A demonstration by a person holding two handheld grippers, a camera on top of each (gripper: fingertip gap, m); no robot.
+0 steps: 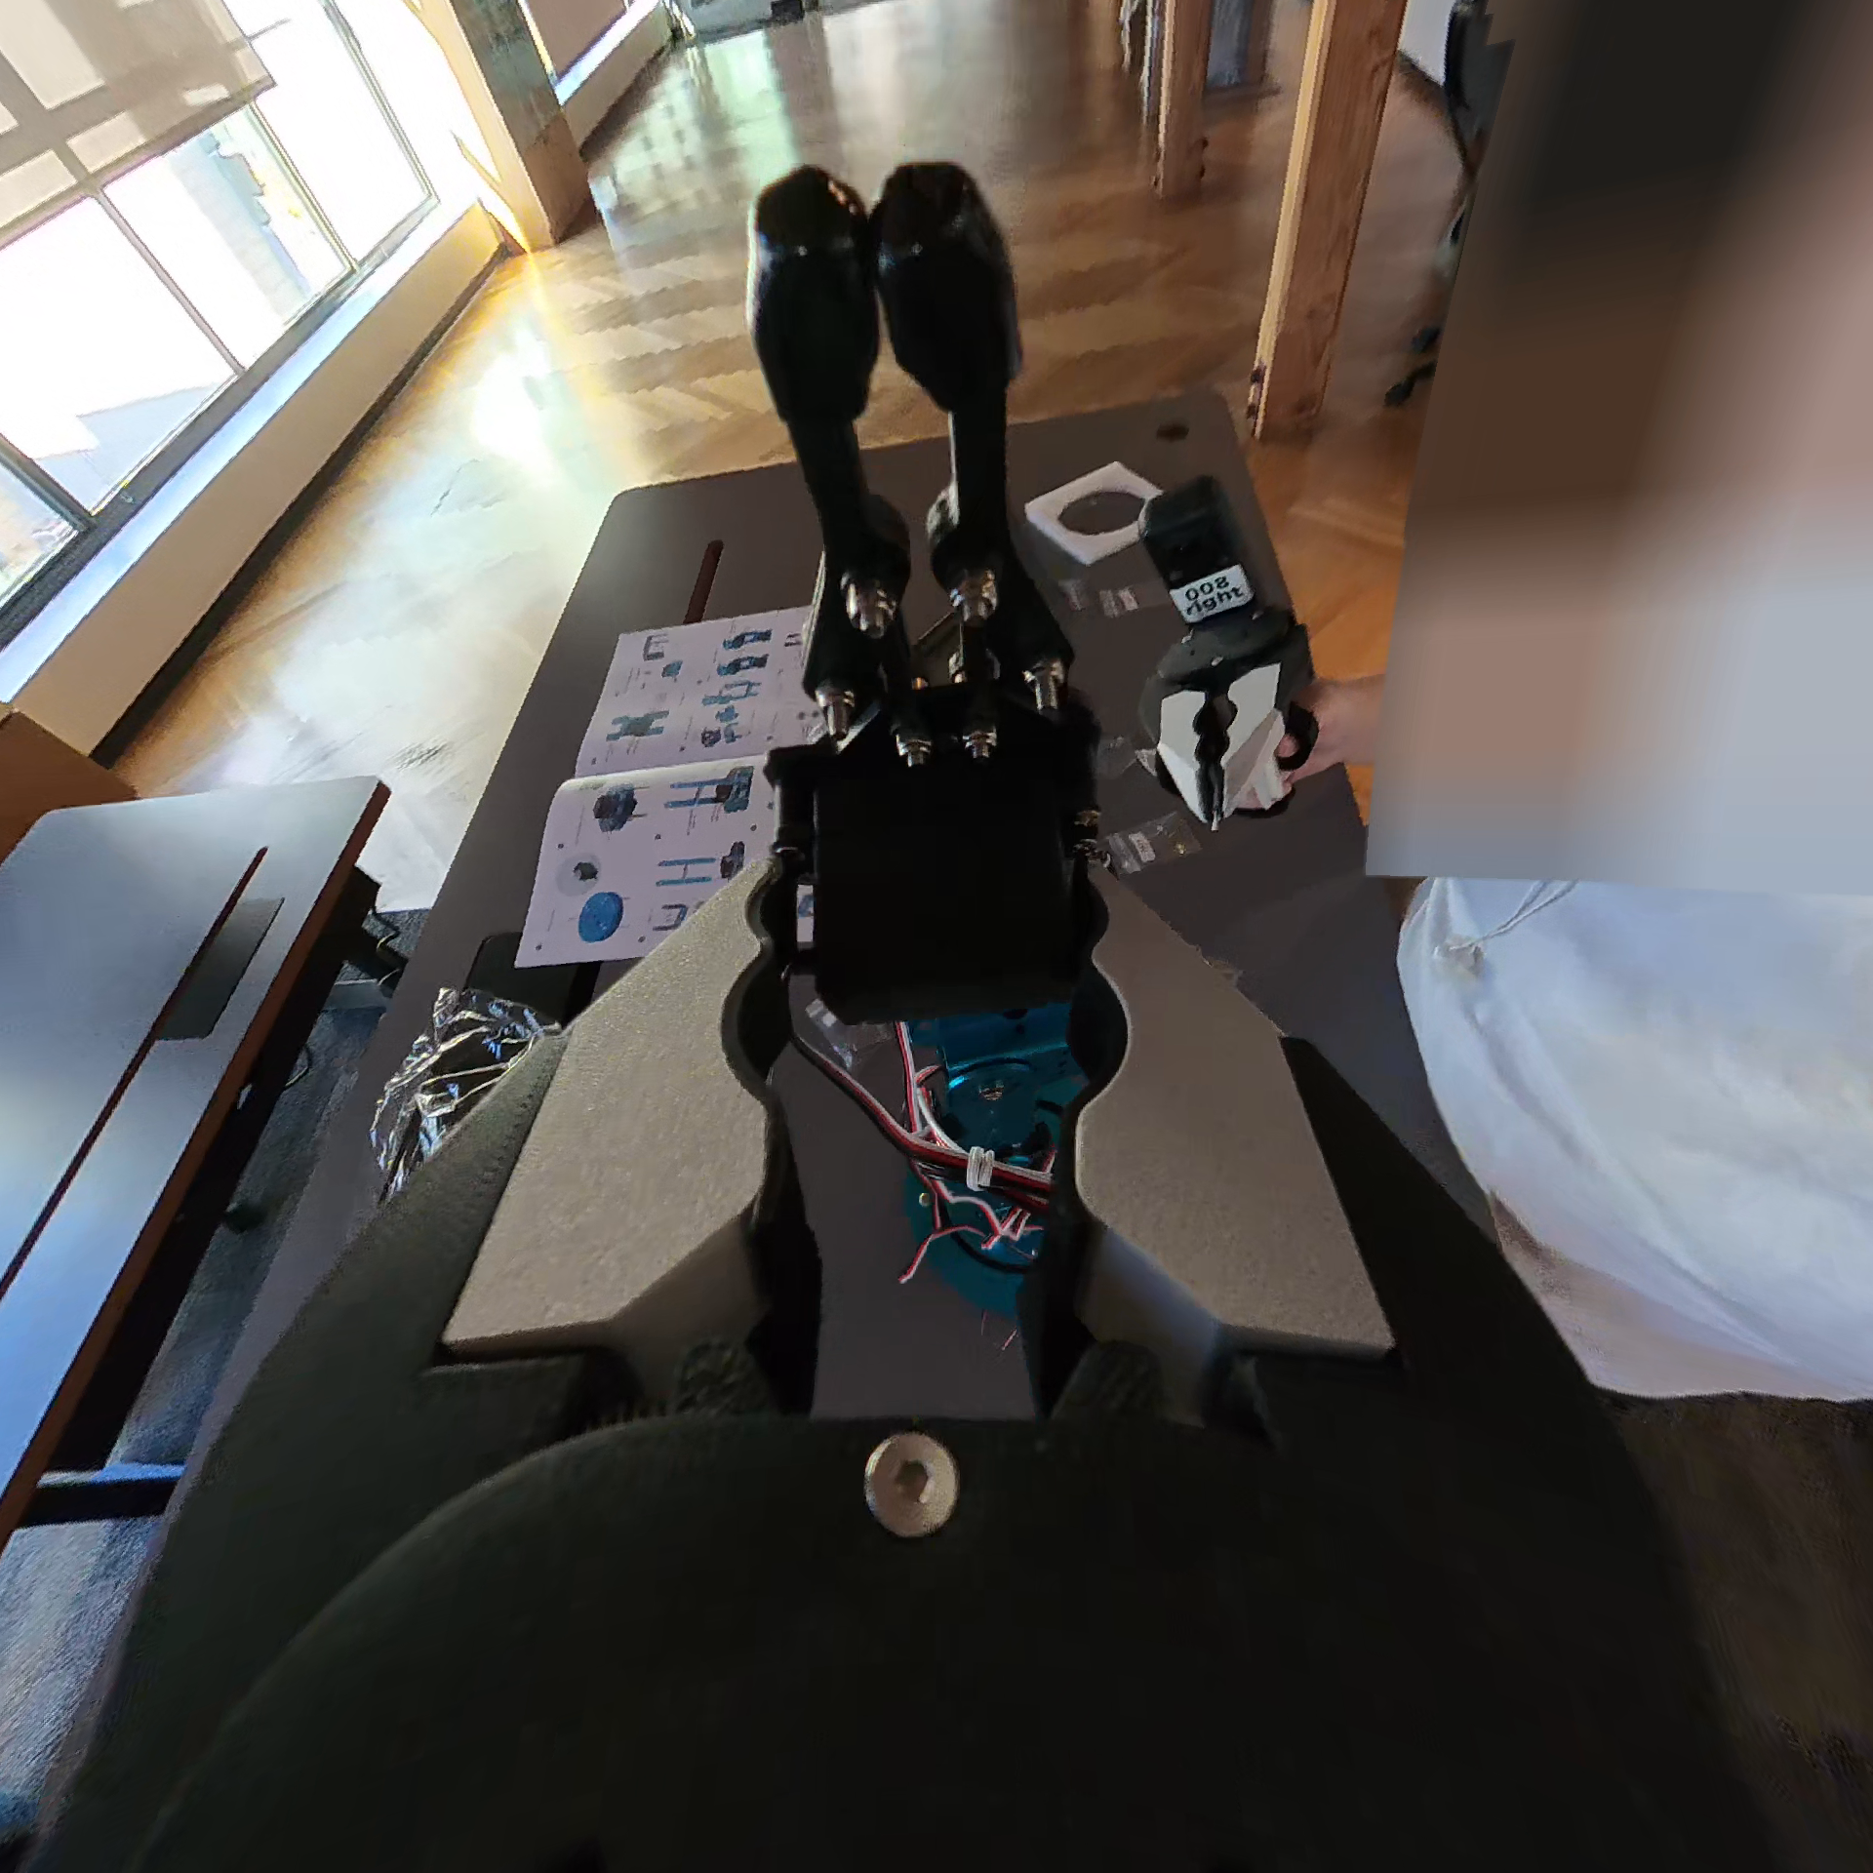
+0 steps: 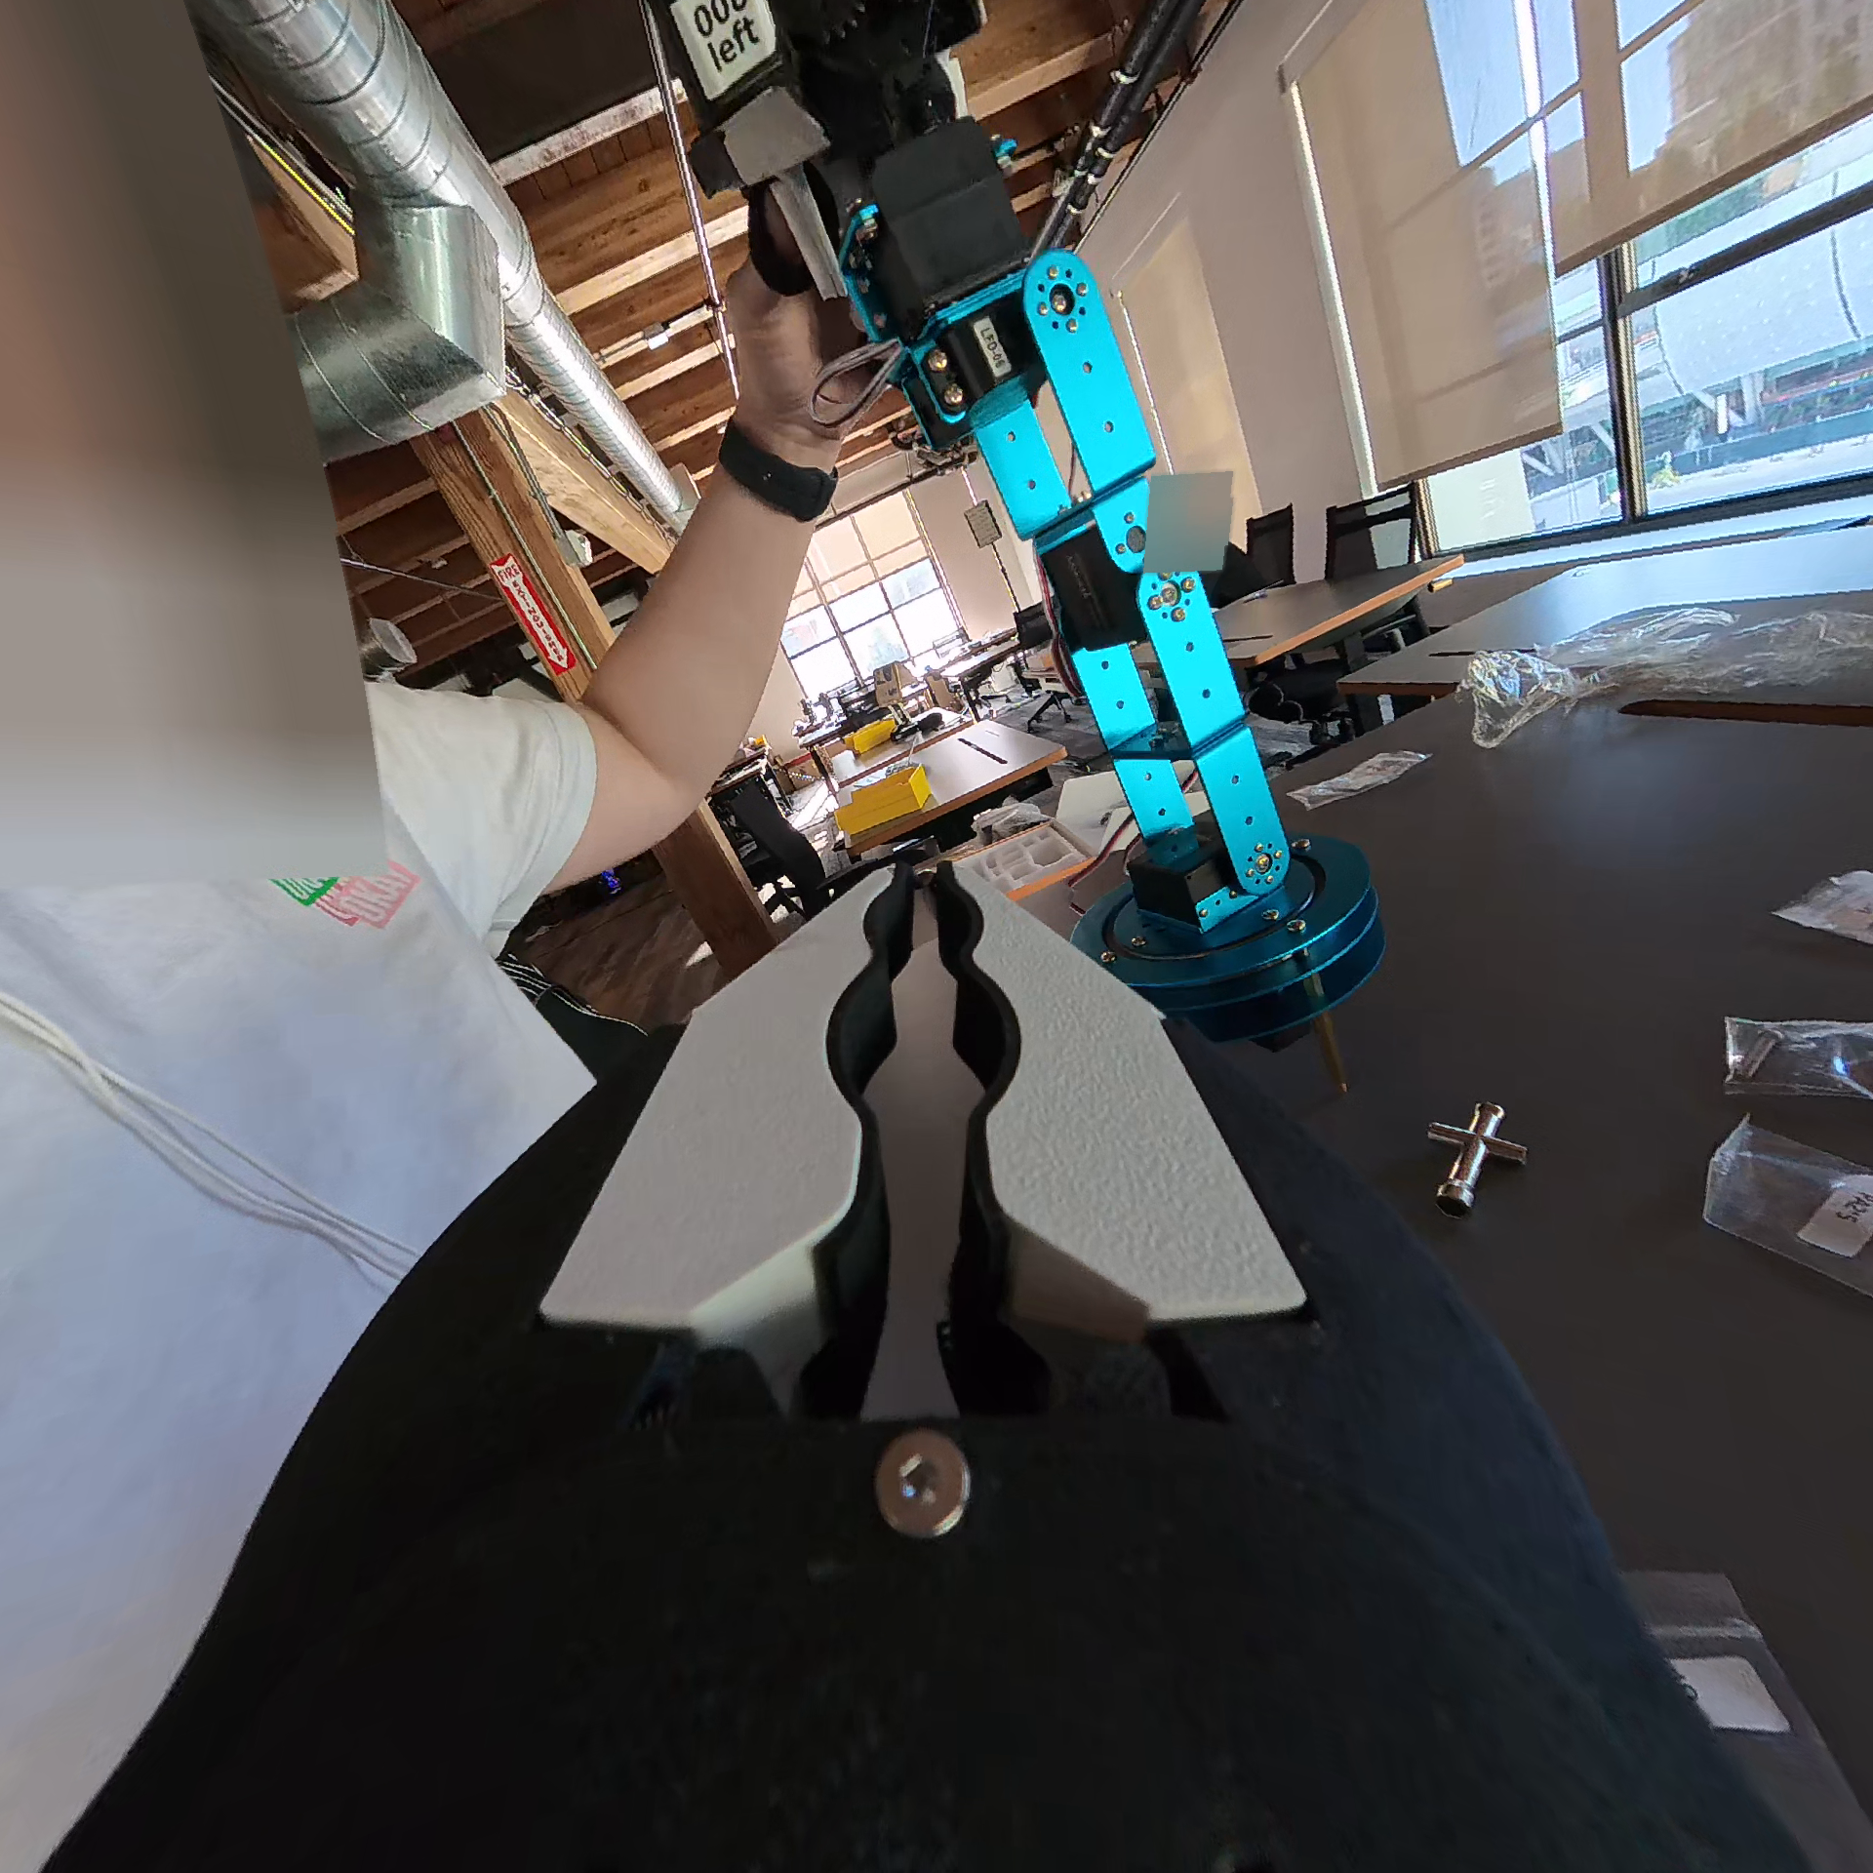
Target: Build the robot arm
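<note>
A small blue metal robot arm [image 2: 1115, 628] stands on its round blue base [image 2: 1237, 953] on a dark table [image 2: 1581, 912]. My left gripper [image 1: 927, 892] is shut on the black servo block [image 1: 943, 851] at the arm's top, with the arm's black claw [image 1: 882, 294] sticking out beyond my fingers. The arm's blue base and wires [image 1: 988, 1145] show below between my jaws. The left gripper also shows at the top of the right wrist view [image 2: 770, 132]. My right gripper [image 2: 917, 877] is shut and empty, low over the table beside the base. It shows in the left wrist view [image 1: 1221, 740], held by a hand.
A cross-shaped metal wrench [image 2: 1475, 1155] and small clear bags of parts [image 2: 1794, 1059] lie right of the base. Crumpled plastic wrap [image 2: 1622, 659] lies farther off. An open instruction booklet [image 1: 669, 780] and a white foam frame [image 1: 1095, 512] lie on the table. Another desk [image 1: 152, 963] stands at left. My right fingertips sit around 25 cm from my left ones. The cross-shaped metal wrench [image 2: 1475, 1155] sits 20 cm or so from the ends of my right fingers.
</note>
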